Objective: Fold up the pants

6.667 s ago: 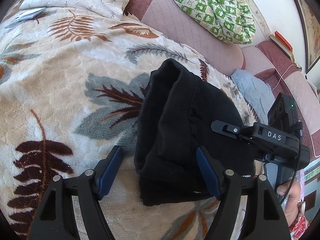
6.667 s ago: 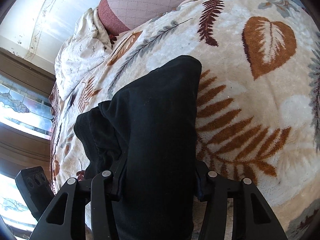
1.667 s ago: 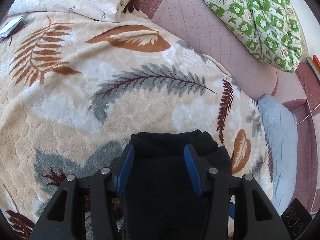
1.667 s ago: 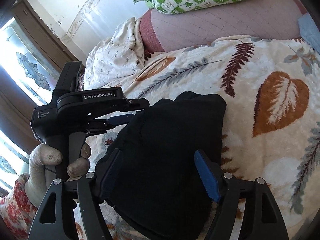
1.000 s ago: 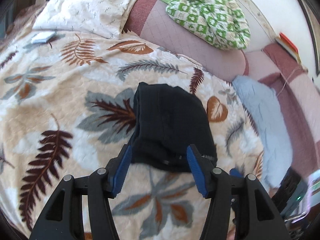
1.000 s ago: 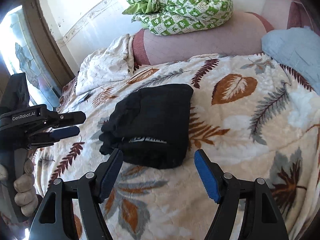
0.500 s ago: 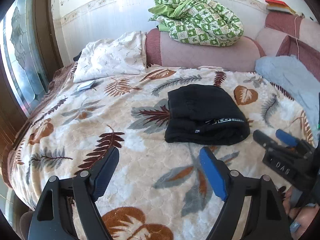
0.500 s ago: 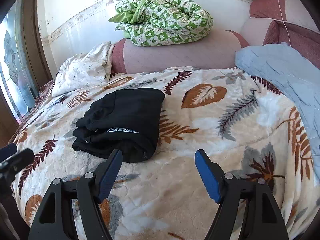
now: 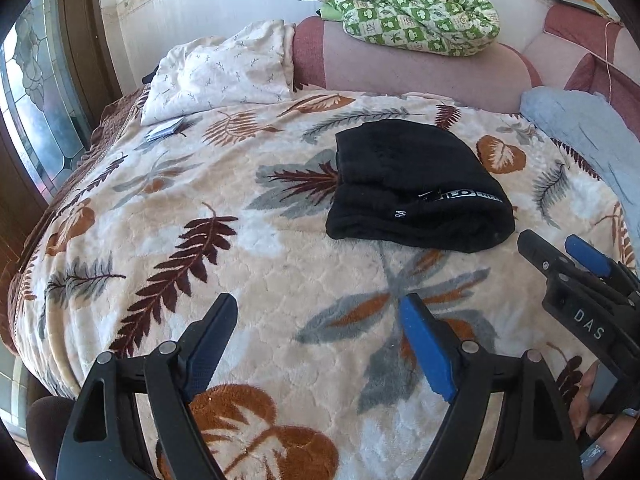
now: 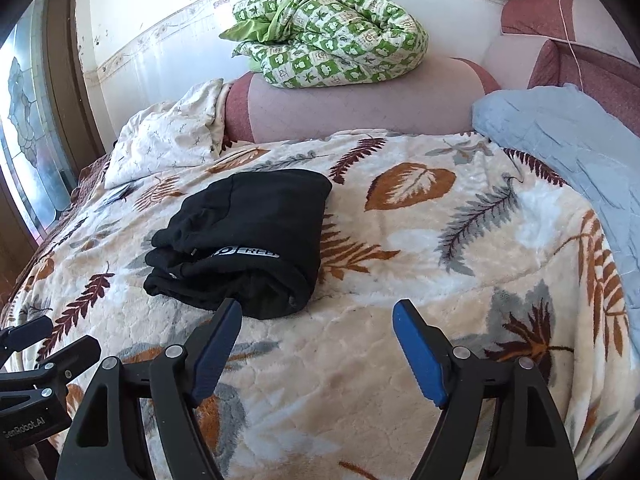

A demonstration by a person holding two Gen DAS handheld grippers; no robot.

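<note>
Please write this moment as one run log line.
pants: folded, on blanket | left gripper: open, empty | right gripper: opening, empty | both clear of pants

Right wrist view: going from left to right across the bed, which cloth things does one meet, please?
White patterned pillow → folded black pants → orange leaf on the leaf-print blanket → light blue quilt.

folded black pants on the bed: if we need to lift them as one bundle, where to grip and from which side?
Probably the rounded folded edge of the black pants, nearest the right gripper: come in low over the blanket from the near side and close across the whole stack there. The layered loose edges face the left gripper side and would likely splay. Both grippers stand open, nothing between them.
</note>
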